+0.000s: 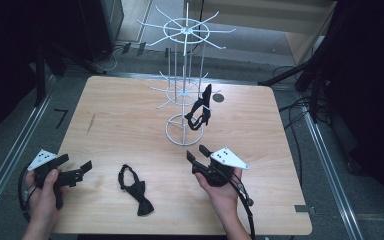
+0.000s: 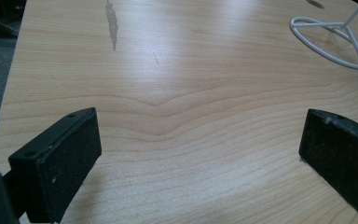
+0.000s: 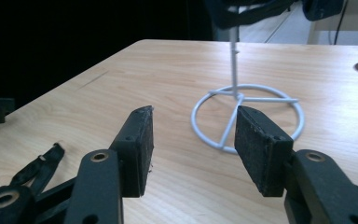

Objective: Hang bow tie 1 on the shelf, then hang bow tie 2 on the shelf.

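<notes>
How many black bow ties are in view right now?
2: one black fabric bow tie lies on the wooden table; another black bow tie hangs on the white wire rack.

In the right gripper view the bow tie at lower left was half hidden behind the jaw, the hanging bow tie was cropped by the top edge, and the wire rack lost its arms there.

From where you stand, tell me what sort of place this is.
Probably a lab or recording room, not a shop: a bare wooden table carries just a white wire display rack and two black bow ties, one hung, one lying loose. Dark framing and trailing cables surround it.
</notes>
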`<state>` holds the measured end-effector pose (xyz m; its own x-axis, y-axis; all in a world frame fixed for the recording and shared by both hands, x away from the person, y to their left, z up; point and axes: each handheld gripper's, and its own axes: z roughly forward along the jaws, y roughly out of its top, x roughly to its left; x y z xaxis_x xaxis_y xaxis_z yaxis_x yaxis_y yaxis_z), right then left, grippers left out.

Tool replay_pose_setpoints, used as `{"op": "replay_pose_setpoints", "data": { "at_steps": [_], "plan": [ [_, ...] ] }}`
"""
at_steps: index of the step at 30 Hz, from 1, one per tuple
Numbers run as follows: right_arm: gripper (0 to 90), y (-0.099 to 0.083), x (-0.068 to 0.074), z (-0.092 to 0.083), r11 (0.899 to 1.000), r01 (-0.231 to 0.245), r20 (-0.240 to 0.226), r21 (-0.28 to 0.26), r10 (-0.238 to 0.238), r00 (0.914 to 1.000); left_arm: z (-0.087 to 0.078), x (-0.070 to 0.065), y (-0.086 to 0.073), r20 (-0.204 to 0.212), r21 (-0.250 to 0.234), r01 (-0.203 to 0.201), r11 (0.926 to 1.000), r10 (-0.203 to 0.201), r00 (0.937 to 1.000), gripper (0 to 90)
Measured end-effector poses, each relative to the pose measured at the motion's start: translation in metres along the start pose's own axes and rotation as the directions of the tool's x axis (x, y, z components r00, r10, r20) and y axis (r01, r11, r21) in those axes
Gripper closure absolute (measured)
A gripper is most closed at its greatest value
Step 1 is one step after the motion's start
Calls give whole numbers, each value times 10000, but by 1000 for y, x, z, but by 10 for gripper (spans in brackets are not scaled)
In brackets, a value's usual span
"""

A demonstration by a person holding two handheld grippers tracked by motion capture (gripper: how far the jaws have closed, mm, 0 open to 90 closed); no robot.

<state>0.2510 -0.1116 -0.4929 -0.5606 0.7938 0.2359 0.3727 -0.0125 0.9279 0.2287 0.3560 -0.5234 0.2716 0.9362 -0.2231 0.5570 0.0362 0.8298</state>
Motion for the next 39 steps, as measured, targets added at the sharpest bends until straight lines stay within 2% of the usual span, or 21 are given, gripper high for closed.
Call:
{"op": "replay_pose_setpoints", "data": {
  "at_steps": [6,20,39],
  "plan": [
    [484,-5,11,5,9998,130,-272,181,-125,9996,0,0,0,4,5,7,10000,-7,10000,0],
    [484,-14,25,13,9983,231,-666,537,-195,9976,1,1,1,33,-16,80,10000,-80,10000,0],
    [484,-28,51,25,9922,501,-1418,1137,-337,9893,1,1,1,83,-18,100,9999,-100,9999,0]
  ]
}}
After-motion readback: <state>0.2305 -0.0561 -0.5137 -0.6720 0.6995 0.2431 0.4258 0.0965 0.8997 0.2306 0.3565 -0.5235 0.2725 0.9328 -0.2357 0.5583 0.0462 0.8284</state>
